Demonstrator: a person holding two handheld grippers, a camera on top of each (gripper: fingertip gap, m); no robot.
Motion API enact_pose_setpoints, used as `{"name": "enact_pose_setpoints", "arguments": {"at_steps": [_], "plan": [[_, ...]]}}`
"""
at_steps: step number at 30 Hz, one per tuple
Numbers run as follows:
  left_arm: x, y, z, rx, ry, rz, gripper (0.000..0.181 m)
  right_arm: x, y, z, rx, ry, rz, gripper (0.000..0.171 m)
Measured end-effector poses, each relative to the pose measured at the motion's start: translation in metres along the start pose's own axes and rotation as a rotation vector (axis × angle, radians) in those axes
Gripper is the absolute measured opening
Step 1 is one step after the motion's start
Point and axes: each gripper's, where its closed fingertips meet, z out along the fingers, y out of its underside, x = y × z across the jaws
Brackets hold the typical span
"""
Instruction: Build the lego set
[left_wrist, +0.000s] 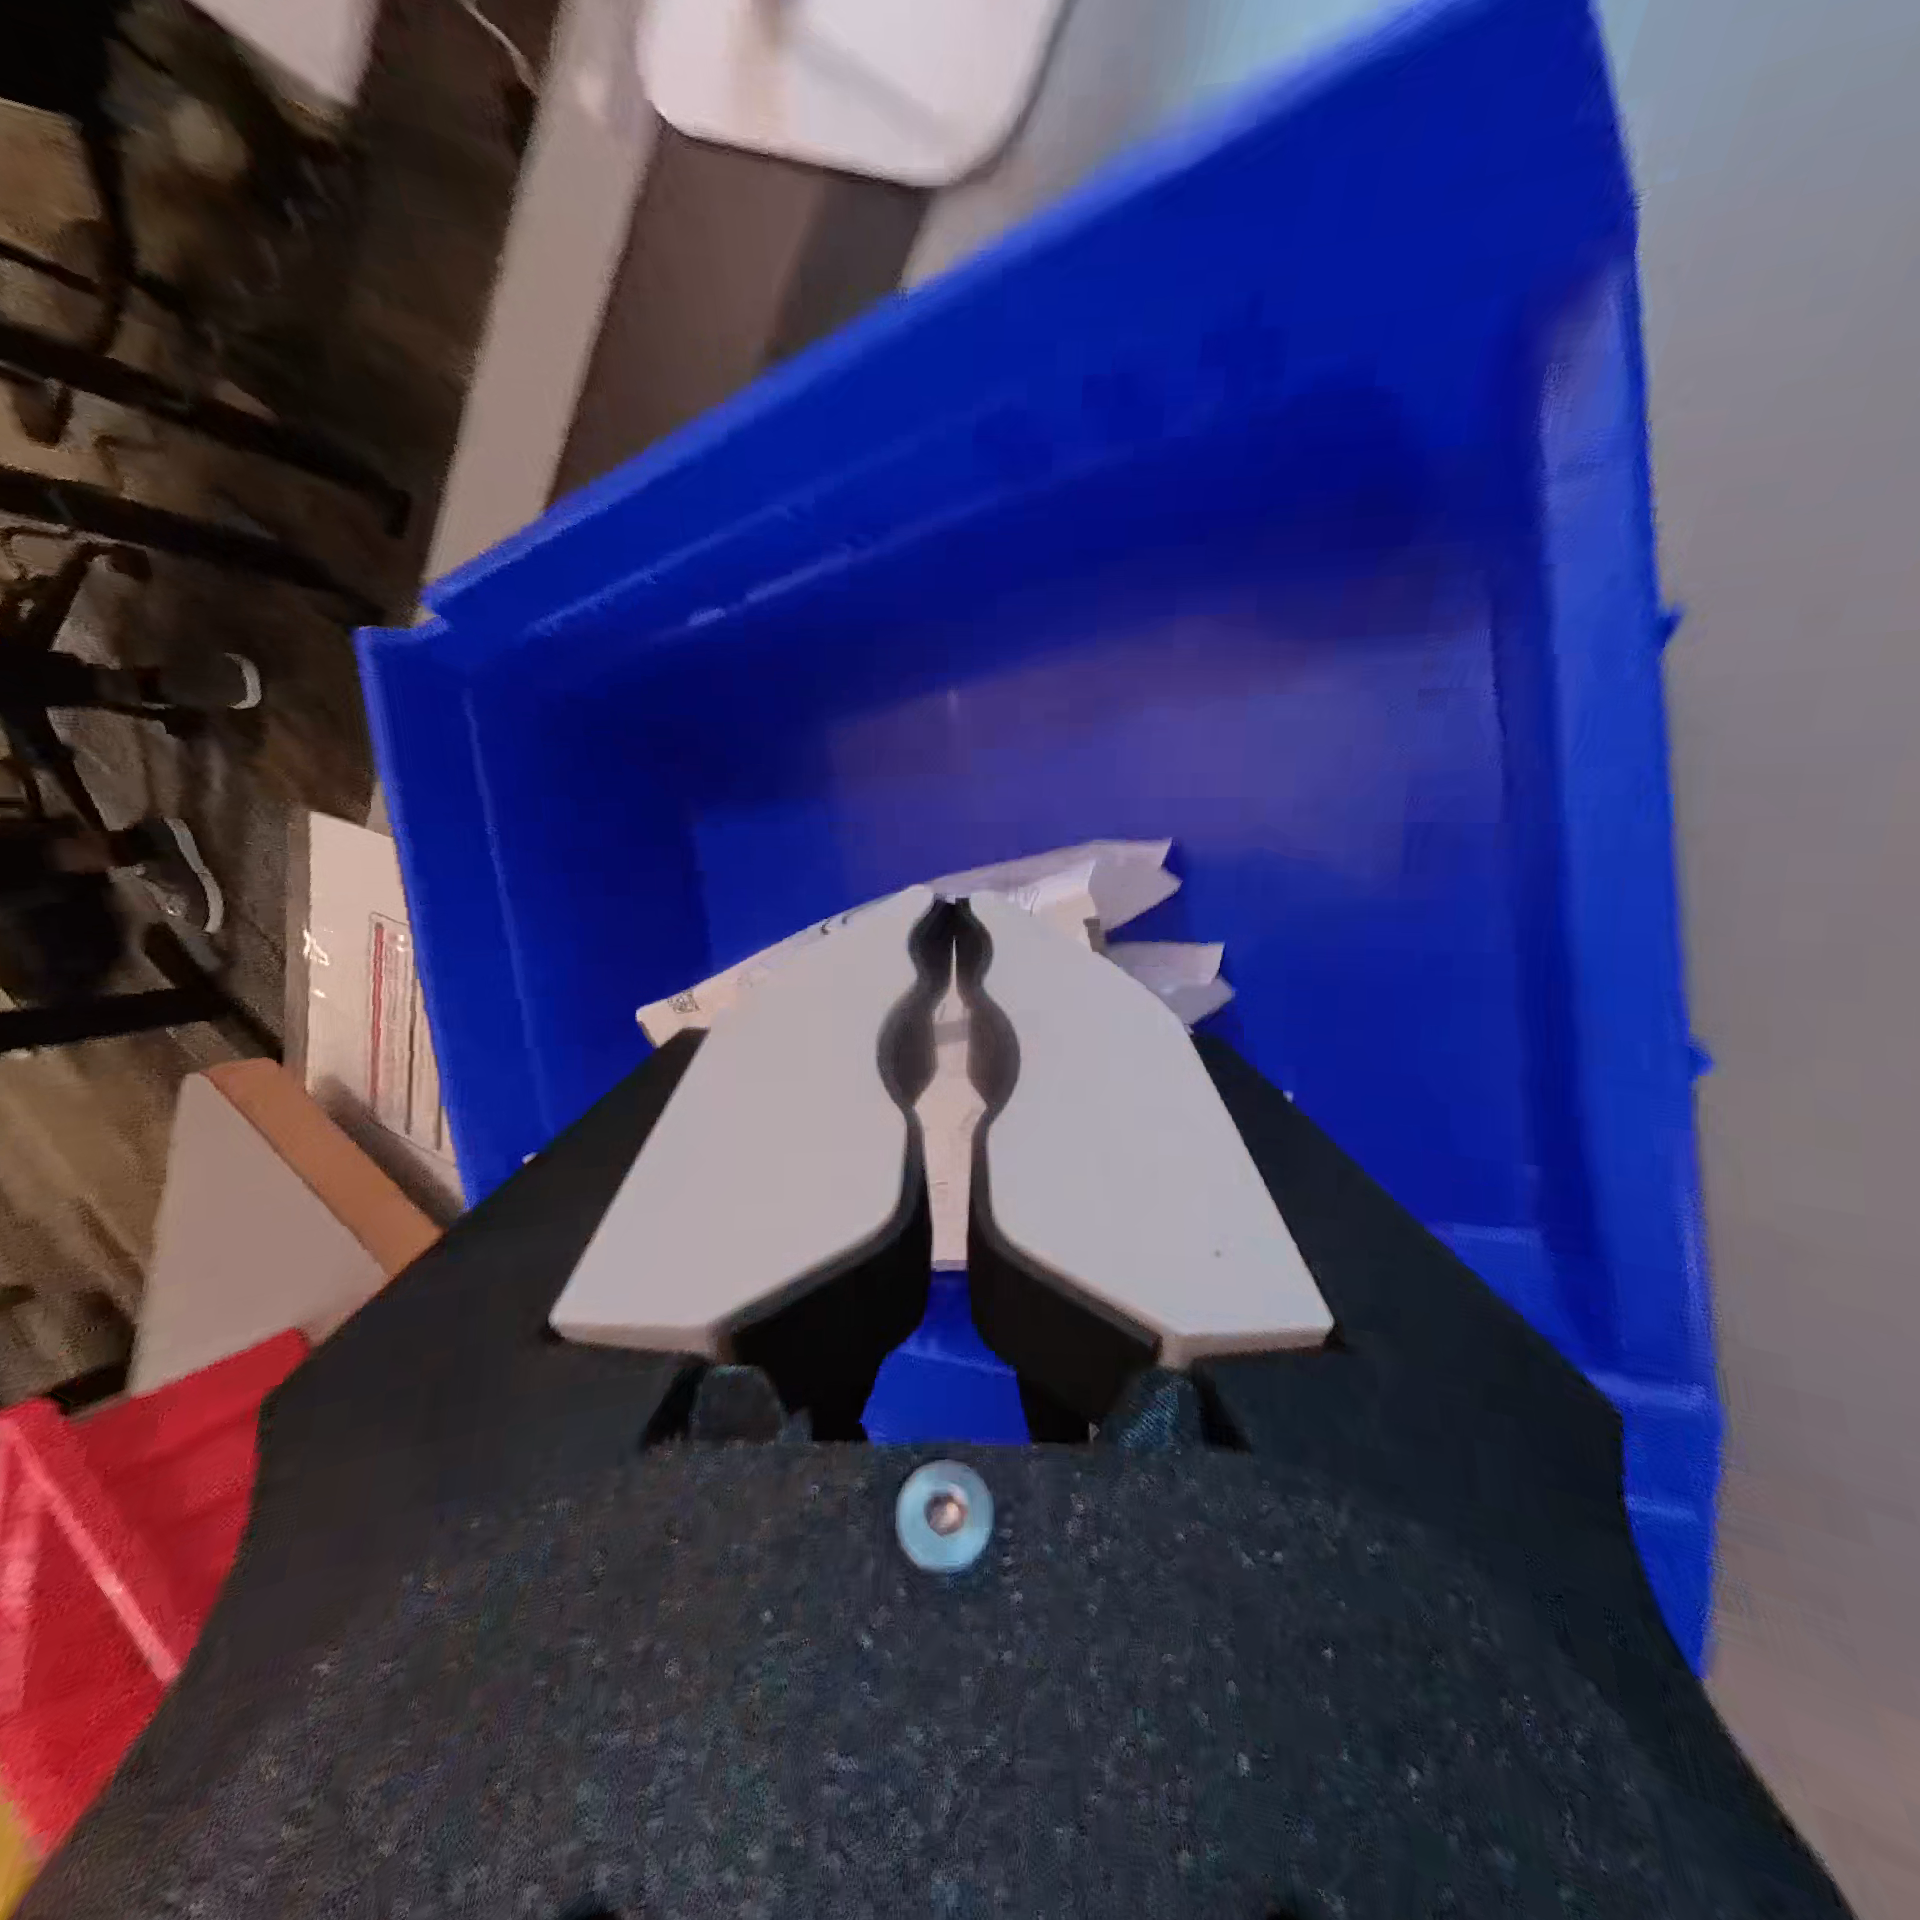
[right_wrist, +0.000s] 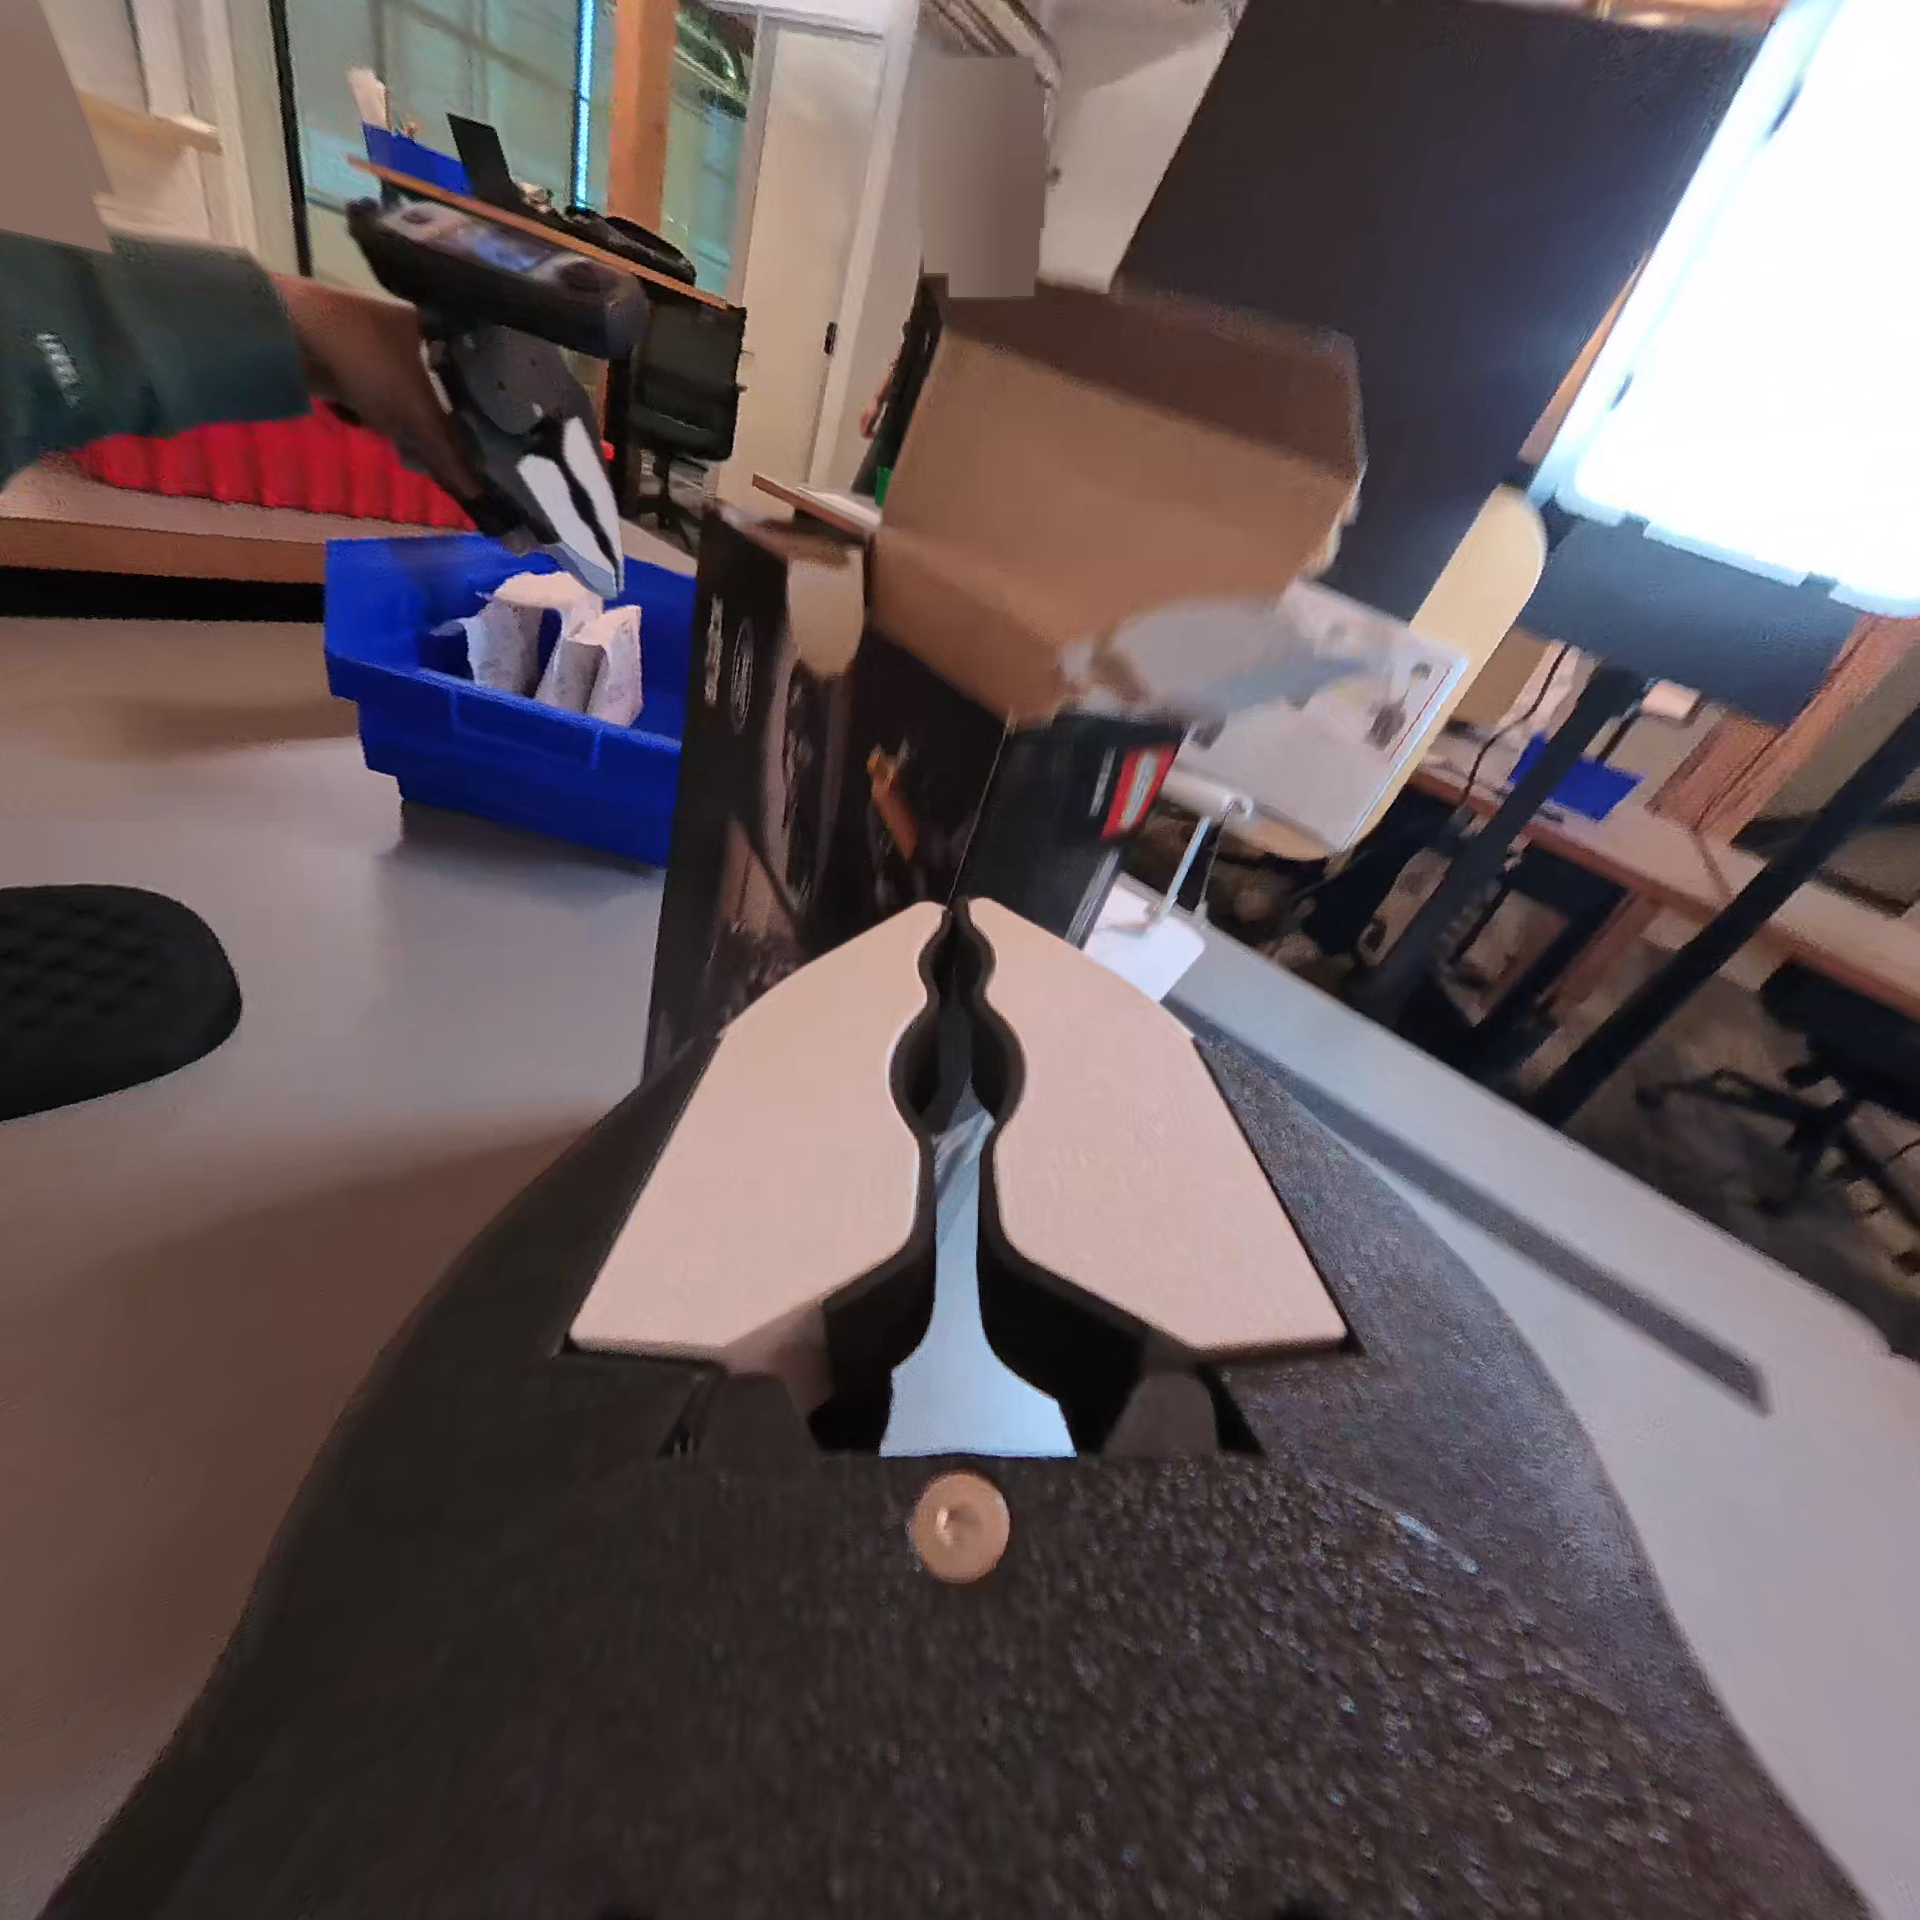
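Unpacking stage: bags go to bin, box steadied.
Left gripper (left_wrist: 951, 914) fingers clenched on white parts bag (left_wrist: 1127, 883) over blue bin (right_wrist: 499, 727), far left on counter (right_wrist: 312, 883); right gripper (right_wrist: 956, 914) fingers clamp the lego box (right_wrist: 821, 748) edge, holding it upright.

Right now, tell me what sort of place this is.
Probably an office or lab workspace: a grey table holding a blue bin and a dark product box, with desks and an office chair behind.
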Motion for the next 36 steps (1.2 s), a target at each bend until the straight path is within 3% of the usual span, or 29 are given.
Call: {"name": "enact_pose_setpoints", "arguments": {"at_steps": [6,13,19,22,27,32,36], "plan": [[-0.004,0.019,0.015,-0.288,0.170,0.300,0.021,-0.021,0.052,-0.002,-0.078,-0.049,0.122,0.007],[0.002,0.041,0.038,-0.458,0.257,0.512,0.041,-0.020,0.069,-0.006,-0.100,-0.076,0.179,0.007],[-0.005,0.038,0.049,-0.439,0.170,0.558,0.011,-0.026,0.066,-0.001,-0.105,-0.110,0.152,0.008],[-0.014,0.008,0.030,-0.274,0.048,0.481,0.008,-0.033,0.063,0.001,-0.097,-0.133,0.143,0.008],[0.005,-0.055,-0.039,0.017,-0.116,0.428,0.007,-0.059,0.053,0.013,-0.078,-0.188,0.115,0.013],[0.089,-0.118,-0.112,0.361,-0.295,0.568,0.008,-0.097,0.027,0.032,-0.026,-0.238,0.049,0.027],[0.169,-0.151,-0.152,0.626,-0.449,0.691,0.007,-0.133,0.006,0.041,0.028,-0.431,0.270,0.034]]}}
